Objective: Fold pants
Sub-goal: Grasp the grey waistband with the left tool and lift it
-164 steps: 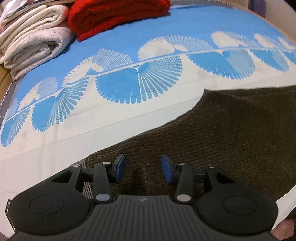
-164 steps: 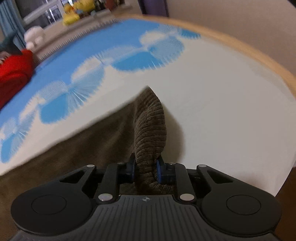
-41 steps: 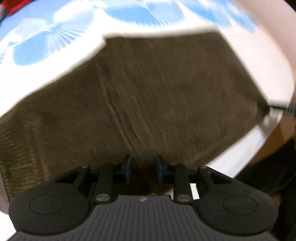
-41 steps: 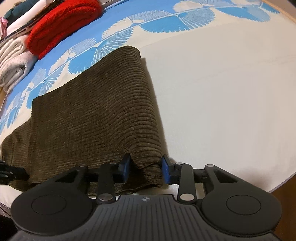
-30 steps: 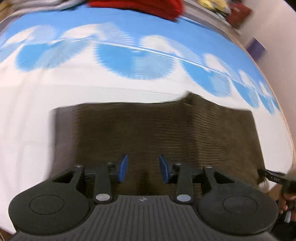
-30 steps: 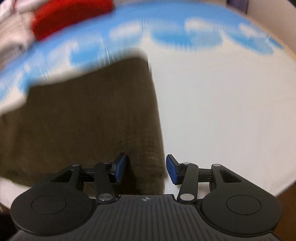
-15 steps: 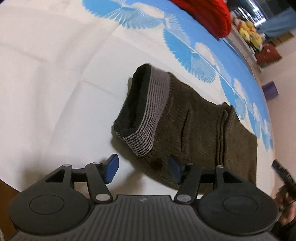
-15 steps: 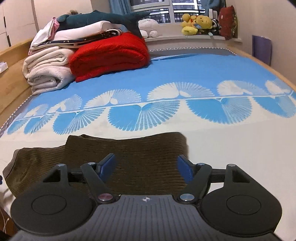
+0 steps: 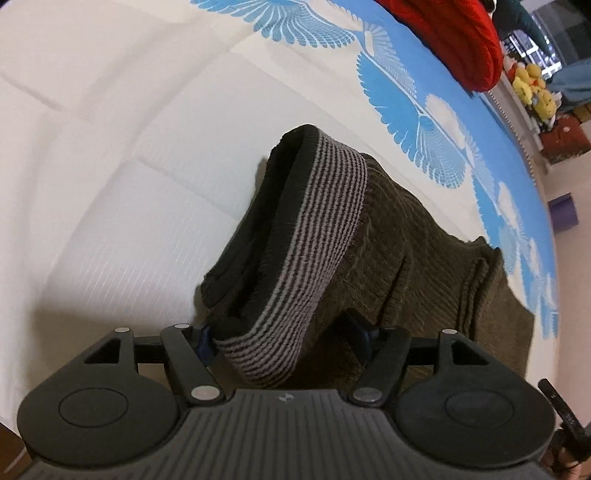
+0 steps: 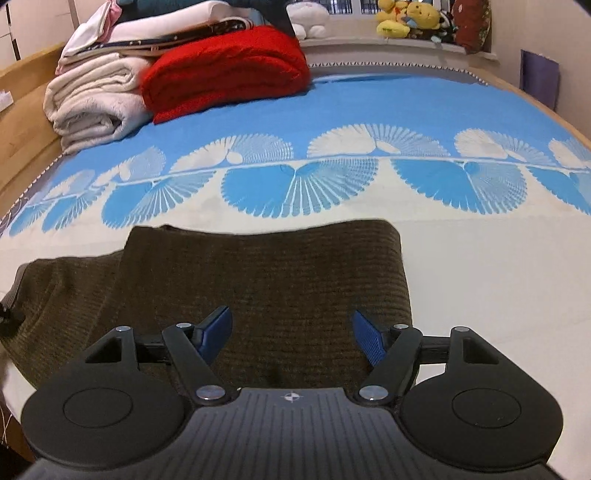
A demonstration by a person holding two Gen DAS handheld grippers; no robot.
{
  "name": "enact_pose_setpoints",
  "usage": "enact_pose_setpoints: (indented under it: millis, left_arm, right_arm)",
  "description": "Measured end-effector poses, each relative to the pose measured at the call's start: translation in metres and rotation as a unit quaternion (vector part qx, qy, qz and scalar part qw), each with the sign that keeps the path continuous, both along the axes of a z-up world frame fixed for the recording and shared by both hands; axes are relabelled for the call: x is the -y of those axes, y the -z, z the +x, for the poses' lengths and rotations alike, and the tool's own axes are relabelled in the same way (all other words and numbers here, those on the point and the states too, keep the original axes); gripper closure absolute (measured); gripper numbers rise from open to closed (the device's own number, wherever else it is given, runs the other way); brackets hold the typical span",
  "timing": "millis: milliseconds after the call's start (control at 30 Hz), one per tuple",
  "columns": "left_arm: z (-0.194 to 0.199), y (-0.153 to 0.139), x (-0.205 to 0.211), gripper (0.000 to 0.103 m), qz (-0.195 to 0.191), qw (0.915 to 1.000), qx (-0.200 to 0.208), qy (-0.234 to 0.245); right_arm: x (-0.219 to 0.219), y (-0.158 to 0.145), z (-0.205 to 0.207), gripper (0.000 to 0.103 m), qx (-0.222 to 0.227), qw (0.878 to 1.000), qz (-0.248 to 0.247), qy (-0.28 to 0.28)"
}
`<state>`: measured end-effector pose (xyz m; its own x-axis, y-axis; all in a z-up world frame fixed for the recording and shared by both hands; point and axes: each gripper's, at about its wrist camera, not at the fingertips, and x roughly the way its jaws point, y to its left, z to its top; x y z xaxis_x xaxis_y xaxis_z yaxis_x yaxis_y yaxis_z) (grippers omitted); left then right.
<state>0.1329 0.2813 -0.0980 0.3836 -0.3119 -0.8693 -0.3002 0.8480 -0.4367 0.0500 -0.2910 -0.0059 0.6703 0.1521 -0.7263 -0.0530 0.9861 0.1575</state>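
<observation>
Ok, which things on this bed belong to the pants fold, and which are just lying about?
Job:
- brown corduroy pants, striped waistband
- left gripper, jaws opening around the waistband corner
- right gripper, open above the pants

Lying about:
- red blanket
- white towels
- plush toys

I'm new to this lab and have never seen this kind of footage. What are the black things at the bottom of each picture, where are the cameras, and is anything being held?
Each picture comes from a camera on a hand-held gripper, looking forward along its two blue-padded fingers. A person holds one gripper in each hand; there is no robot.

On the bed's blue-and-white cover lie brown corduroy pants, partly folded. Behind them sit a red blanket and cream towels.

The left gripper is opening, with the striped waistband between its fingers. The right gripper is open above the pants and holds nothing.
</observation>
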Motion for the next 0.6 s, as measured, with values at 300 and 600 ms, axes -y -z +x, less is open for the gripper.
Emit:
enact_pose_setpoints:
  millis: [300, 600]
  left_arm:
    - [-0.004, -0.026, 0.012, 0.062, 0.065, 0.9976, 0.015, 0.020]
    - [-0.015, -0.067, 0.041, 0.069, 0.127, 0.9894, 0.051, 0.049]
  right_arm:
    - [-0.028, 0.013, -0.006, 0.029, -0.039, 0.995, -0.040, -0.085]
    - [-0.025, 0.017, -0.009, 0.029, -0.053, 0.995, -0.049, -0.074]
